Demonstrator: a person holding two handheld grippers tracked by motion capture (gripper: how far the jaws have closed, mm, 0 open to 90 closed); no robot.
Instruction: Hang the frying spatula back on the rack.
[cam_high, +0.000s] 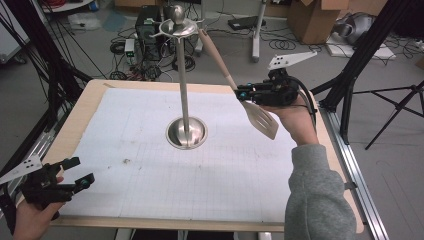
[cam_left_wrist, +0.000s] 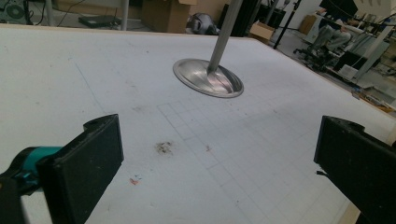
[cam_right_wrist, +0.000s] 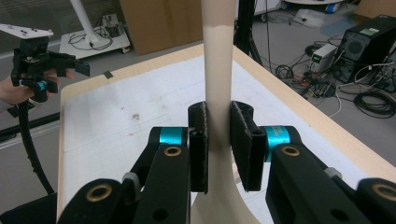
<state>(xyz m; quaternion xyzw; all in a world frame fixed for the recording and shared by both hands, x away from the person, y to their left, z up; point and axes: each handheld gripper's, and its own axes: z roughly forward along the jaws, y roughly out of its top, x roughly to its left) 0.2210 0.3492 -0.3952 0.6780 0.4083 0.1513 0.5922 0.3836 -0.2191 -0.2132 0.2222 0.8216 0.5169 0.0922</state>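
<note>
Beige slotted plastic spatula (cam_high: 235, 85) is being gripped at its neck by the right gripper (cam_high: 241, 92), handle tip nearing the steel hook stand (cam_high: 184, 75); hanging remains, while the left gripper (cam_high: 75, 175) is resting open.

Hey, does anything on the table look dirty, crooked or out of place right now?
One small dark brown smudge marks the white gridded mat in front of the left claw. The steel stand's round base sits flat and its pole is upright.
</note>
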